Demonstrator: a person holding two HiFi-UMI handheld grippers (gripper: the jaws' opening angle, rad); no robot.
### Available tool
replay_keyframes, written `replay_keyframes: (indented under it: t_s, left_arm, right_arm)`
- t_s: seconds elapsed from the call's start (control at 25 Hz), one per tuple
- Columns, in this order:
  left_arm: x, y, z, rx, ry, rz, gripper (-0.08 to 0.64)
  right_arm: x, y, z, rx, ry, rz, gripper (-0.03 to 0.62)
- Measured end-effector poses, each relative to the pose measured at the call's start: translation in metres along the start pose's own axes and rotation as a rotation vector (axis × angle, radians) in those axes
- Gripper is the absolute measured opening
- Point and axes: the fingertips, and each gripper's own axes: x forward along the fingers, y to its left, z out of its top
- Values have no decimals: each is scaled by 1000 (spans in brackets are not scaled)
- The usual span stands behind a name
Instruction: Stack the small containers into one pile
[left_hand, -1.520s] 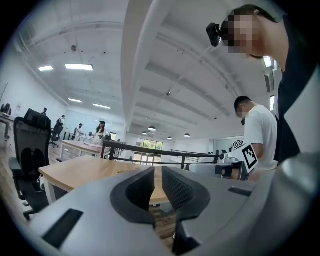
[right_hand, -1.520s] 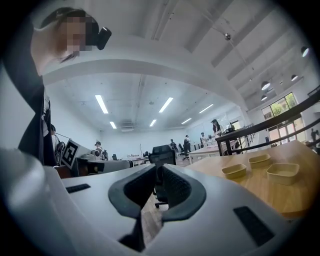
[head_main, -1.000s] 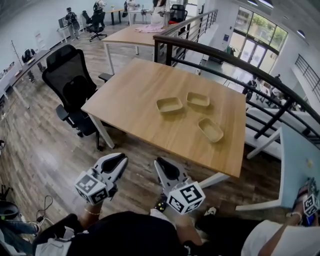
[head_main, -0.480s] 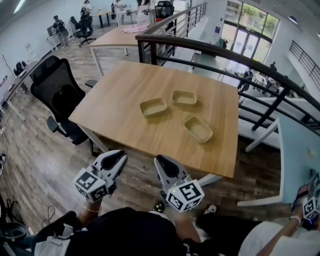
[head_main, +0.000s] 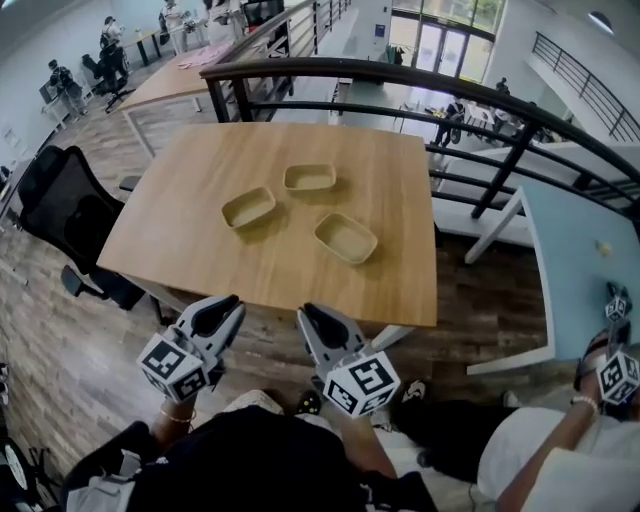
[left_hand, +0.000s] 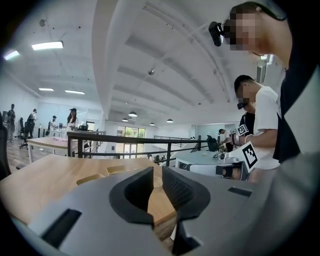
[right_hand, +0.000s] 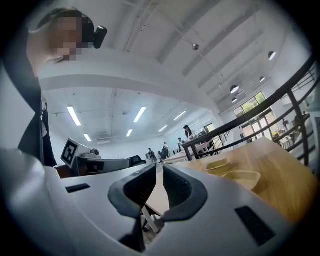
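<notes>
Jaws clenched and empty, your left gripper (head_main: 222, 310) and right gripper (head_main: 316, 322) hover short of the light wooden tabletop (head_main: 190, 245). On it, three shallow tan rectangular containers lie apart, unstacked: left container (head_main: 248, 207), far container (head_main: 310, 177), right container (head_main: 346, 237).

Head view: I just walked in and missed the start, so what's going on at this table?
A person holds a two-jaw gripper in each hand. The left gripper and right gripper are both shut and empty, held side by side short of the near edge of the wooden table. Three small containers lie apart on it: the left container, the far container and the right container. None is stacked yet.
</notes>
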Motion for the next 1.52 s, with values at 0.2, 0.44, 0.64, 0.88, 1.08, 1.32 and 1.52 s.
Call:
replay_keyframes:
  t_s: [0.2,0.44,0.64,0.88,1.08,1.32,1.52]
  left_arm:
    - [20,5,-11,15,46,-70,41]
    - [76,-23,-14,62,49,-259,41]
    - [120,2,-24,66,64,-349,41]
    - [158,10,-41,102,46,-419,41]
    - [199,36,-48,90,40,-422,41]
    - [229,75,-45,86,66,-451,41]
    - [244,110,-42,91,58,-461,41]
  right_arm:
    - [-7,-9,-4,19,-27,-74,32]
    - [-36,-46,9,-8,-98,-227,32]
    - [-22,-77,-2,-4,-118,-314,32]
    - [-22,-113,-12,-40,-148,-395,32]
    - [-8,-149,-13,-50,-166,-442,32]
    - [21,-176,-12,-49,-120,-515,33]
    - [48,-192,-13,-42,-110,-555,34]
